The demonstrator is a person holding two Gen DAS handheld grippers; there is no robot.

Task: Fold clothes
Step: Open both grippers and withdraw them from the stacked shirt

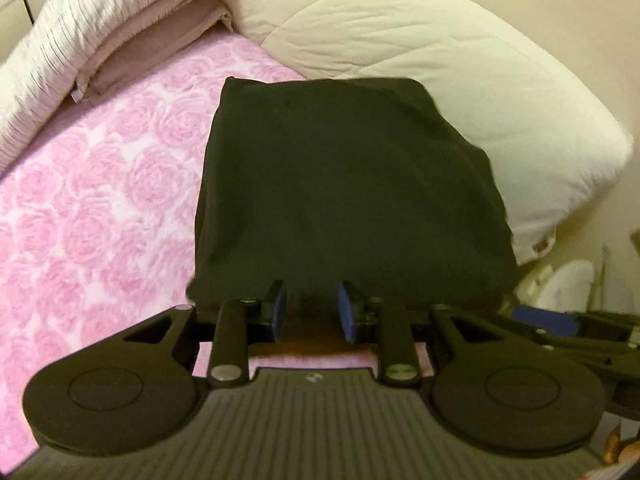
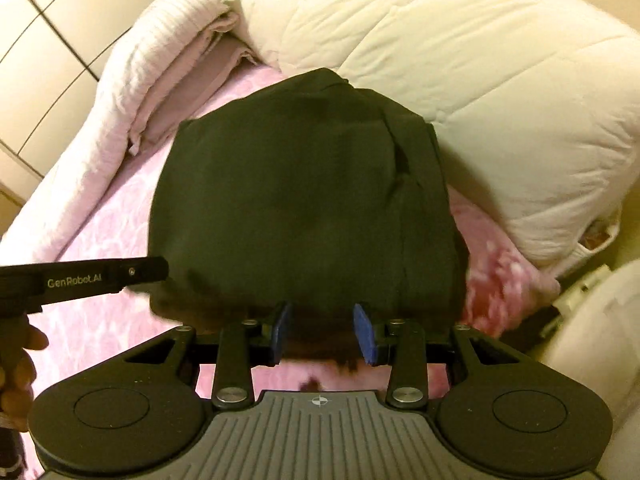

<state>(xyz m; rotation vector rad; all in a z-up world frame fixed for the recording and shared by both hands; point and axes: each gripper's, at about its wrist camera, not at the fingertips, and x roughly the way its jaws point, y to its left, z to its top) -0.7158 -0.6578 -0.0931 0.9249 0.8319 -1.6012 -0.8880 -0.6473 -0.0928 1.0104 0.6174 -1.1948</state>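
A black garment (image 1: 344,192) lies folded into a rough rectangle on the pink rose-patterned bed sheet (image 1: 92,208). My left gripper (image 1: 312,310) is open at the garment's near edge, blue pads (image 1: 278,308) on either side of the hem. In the right wrist view the same black garment (image 2: 296,208) shows a fold seam down its right side. My right gripper (image 2: 324,332) is also open, with the blurred near hem lying between its fingers. The left gripper (image 2: 158,269) reaches in from the left and touches the garment's near-left corner, with a hand (image 2: 16,360) holding it.
A cream quilted duvet (image 1: 420,60) is heaped behind and right of the garment. Folded beige and white bedding (image 1: 120,40) lies at the back left. The right gripper (image 1: 536,318) shows at the right edge. A tiled wall (image 2: 44,40) and the bed's right edge bound the space.
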